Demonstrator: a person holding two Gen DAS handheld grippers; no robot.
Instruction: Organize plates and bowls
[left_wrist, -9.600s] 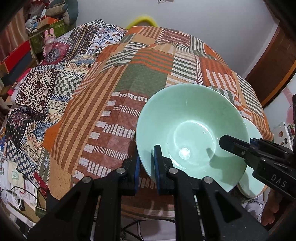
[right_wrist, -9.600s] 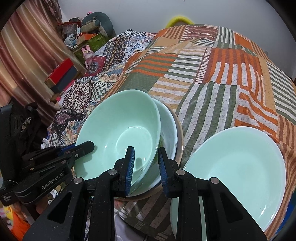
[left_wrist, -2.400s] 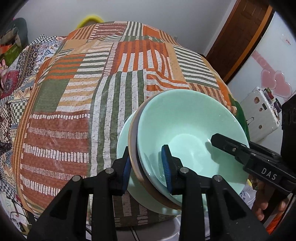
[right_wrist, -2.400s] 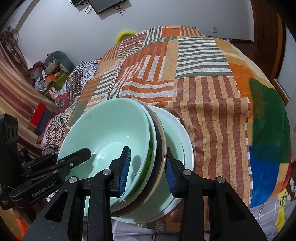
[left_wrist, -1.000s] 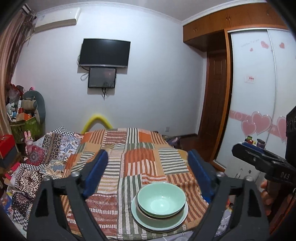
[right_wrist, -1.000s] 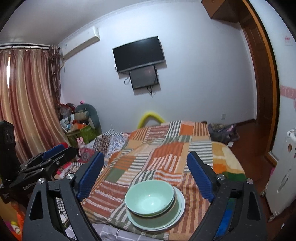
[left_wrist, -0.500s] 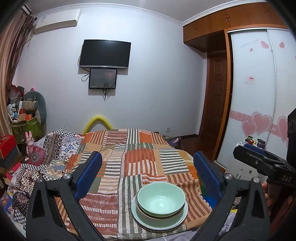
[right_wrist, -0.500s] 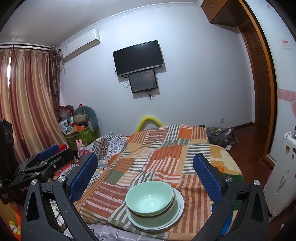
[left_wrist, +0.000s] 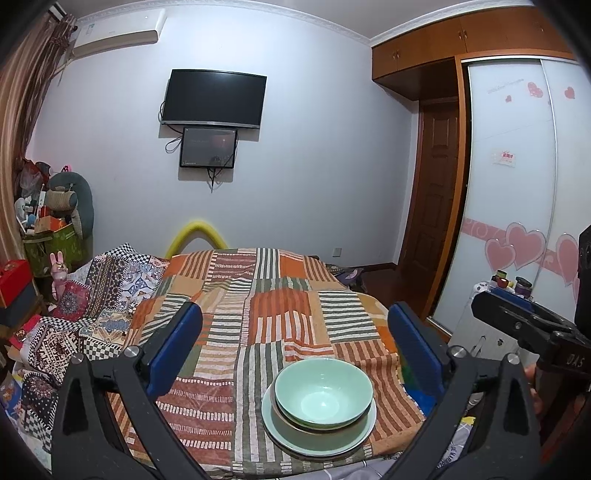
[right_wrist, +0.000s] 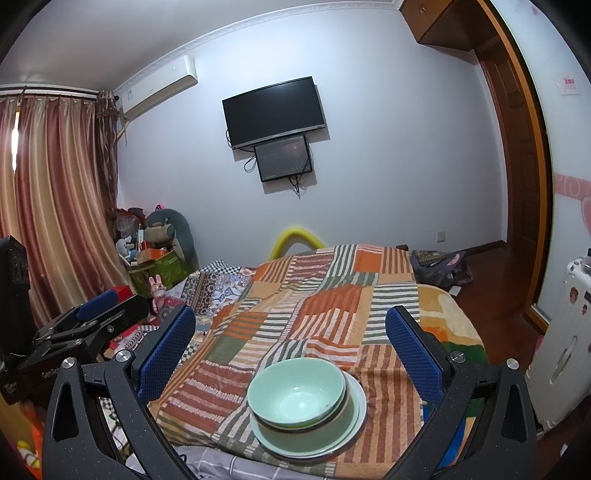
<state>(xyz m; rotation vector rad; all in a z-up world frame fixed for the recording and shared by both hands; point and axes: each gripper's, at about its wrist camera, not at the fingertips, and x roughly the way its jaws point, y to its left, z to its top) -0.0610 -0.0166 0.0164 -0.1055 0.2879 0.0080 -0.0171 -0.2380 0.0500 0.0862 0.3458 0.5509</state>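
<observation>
A pale green bowl (left_wrist: 323, 393) sits on top of a brown-rimmed bowl (left_wrist: 291, 419), and both rest on a pale green plate (left_wrist: 332, 441). The stack stands near the front edge of the bed. My left gripper (left_wrist: 294, 314) is held back from the stack, wide open and holding nothing. In the right wrist view the same bowl (right_wrist: 297, 395) and plate (right_wrist: 356, 404) lie low between the fingers of my right gripper (right_wrist: 290, 314), which is also wide open and well short of them. Each gripper shows at the edge of the other's view, the right gripper (left_wrist: 524, 328) and the left gripper (right_wrist: 85, 325).
A patchwork blanket (left_wrist: 258, 314) covers the bed. Toys and boxes (right_wrist: 155, 254) pile up at the left by the curtains (right_wrist: 48, 206). At the right stand a white suitcase (right_wrist: 557, 354), a wardrobe with heart stickers (left_wrist: 517, 221) and a wooden door (left_wrist: 432, 206).
Both grippers have let go of the stacked dishes and pulled far back from the bed. Over the last second their jaws spread wider while the stack stayed put.
</observation>
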